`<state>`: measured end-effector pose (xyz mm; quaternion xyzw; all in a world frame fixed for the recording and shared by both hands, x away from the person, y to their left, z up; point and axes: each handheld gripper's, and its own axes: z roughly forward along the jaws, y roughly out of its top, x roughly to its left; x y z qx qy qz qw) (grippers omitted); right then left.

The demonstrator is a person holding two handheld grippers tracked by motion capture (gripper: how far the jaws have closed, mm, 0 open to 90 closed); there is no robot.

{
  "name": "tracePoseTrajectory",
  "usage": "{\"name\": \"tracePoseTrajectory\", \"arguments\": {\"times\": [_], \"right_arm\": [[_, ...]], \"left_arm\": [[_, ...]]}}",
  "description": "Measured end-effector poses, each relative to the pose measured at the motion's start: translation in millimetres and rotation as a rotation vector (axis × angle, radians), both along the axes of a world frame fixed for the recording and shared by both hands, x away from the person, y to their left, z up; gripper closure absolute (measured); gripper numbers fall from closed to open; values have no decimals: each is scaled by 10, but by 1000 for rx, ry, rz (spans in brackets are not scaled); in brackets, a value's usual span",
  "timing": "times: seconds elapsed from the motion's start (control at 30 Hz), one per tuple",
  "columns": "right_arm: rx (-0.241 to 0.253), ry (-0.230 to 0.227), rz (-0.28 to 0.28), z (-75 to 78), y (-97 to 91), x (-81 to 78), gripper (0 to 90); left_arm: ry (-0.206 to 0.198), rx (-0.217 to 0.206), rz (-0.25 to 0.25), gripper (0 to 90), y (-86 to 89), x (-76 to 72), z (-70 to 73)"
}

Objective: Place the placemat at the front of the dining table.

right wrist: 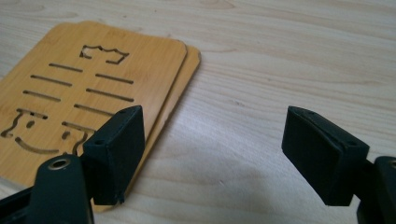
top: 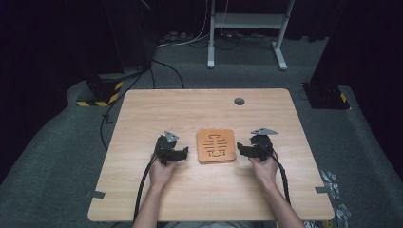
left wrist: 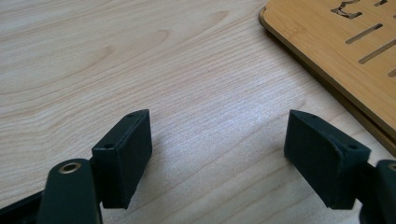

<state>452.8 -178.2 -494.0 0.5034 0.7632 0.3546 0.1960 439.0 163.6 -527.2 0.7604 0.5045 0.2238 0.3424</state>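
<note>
Two thin bamboo boards with cut-out slots (top: 216, 145) lie stacked in the middle of the wooden table (top: 190, 109). In the right gripper view the top board (right wrist: 79, 88) sits slightly offset on the lower board (right wrist: 184, 74). My left gripper (top: 179, 154) rests just left of the stack, open, with bare table between its jaws (left wrist: 217, 154); the board's corner (left wrist: 327, 42) is at the upper right. My right gripper (top: 243, 150) is just right of the stack, open and holding nothing (right wrist: 212, 154); its left jaw stands in front of the boards' edge.
A round grey grommet hole (top: 239, 101) sits near the table's far edge. Tape tabs mark the front corners (top: 95, 194). Beyond the table stand a white frame (top: 247, 28), dark equipment and cables on the grey carpet.
</note>
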Motion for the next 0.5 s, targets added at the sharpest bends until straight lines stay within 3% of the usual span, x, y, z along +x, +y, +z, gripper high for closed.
{"name": "tracePoseTrajectory", "arguments": {"times": [0.5], "right_arm": [[7,39,-27,-153,116,107,227]], "left_arm": [[0,0,-2,234,0,1,0]]}}
